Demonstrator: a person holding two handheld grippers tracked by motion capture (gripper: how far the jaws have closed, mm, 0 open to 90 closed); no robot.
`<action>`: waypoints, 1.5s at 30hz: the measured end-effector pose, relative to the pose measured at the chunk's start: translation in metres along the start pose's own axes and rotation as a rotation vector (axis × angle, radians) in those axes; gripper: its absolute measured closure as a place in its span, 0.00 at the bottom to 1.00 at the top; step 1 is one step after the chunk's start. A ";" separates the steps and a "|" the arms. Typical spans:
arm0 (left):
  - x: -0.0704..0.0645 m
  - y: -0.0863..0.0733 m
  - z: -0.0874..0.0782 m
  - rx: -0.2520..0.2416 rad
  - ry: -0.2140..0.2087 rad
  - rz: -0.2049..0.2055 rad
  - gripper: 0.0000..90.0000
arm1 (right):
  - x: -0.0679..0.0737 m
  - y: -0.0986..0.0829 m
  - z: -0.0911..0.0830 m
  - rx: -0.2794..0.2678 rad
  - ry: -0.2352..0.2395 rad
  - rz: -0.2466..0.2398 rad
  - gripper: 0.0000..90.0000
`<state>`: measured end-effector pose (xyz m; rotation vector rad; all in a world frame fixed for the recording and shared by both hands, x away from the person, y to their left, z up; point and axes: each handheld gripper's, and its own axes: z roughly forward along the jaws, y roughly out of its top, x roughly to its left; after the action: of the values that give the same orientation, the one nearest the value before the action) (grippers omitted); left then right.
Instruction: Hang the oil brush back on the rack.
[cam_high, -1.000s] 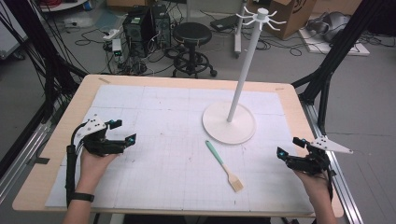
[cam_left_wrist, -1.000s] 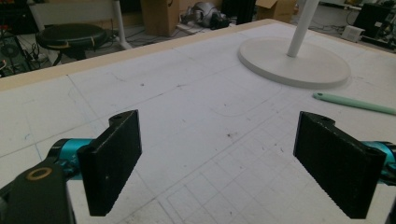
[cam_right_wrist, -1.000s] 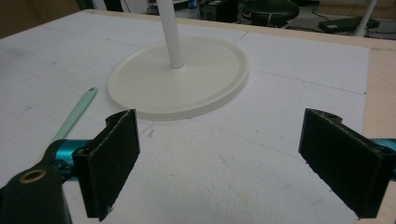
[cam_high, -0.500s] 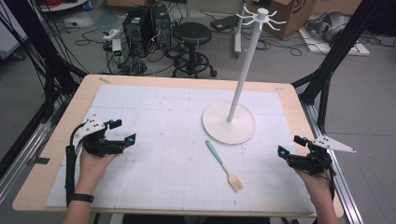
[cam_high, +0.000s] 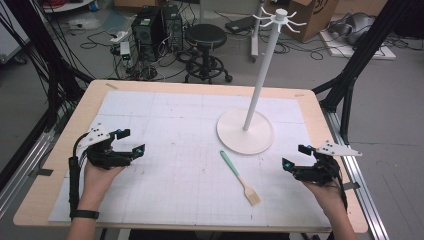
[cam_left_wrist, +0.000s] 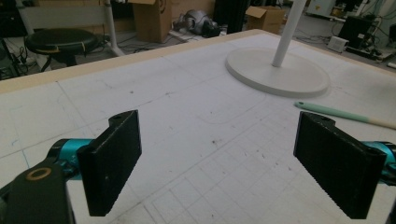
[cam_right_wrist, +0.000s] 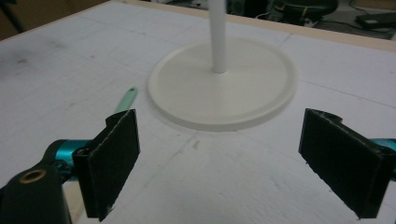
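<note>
Nothing looks begun: the left gripper and right gripper, jaws wide and empty, flank the brush at lower centre, probably the next pickup.

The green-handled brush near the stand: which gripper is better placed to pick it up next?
Probably the right gripper. The brush lies right of the table's middle, nearer that gripper than the left gripper. Both are open and empty.

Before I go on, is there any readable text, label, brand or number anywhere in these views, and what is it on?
None can be read.
The white grid mat carries only ruled lines, no numbers.
The cardboard boxes on the floor behind the table are too blurred to show any print.
The brush and the stand bear no markings.
</note>
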<state>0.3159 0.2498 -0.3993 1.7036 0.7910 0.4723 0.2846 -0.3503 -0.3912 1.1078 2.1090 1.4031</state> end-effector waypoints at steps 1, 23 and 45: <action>0.000 0.000 0.000 -0.002 -0.002 0.000 0.17 | 0.003 0.001 0.004 0.006 0.011 -0.005 0.13; 0.000 0.000 0.000 -0.001 -0.008 0.004 0.17 | 0.066 0.005 0.079 0.184 0.122 -0.089 0.17; 0.001 -0.001 0.001 0.003 -0.007 0.000 0.17 | 0.089 -0.015 0.102 0.350 0.142 -0.147 0.55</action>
<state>0.3172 0.2502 -0.4004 1.7069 0.7865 0.4650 0.2919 -0.2231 -0.4390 0.9708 2.5520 1.1016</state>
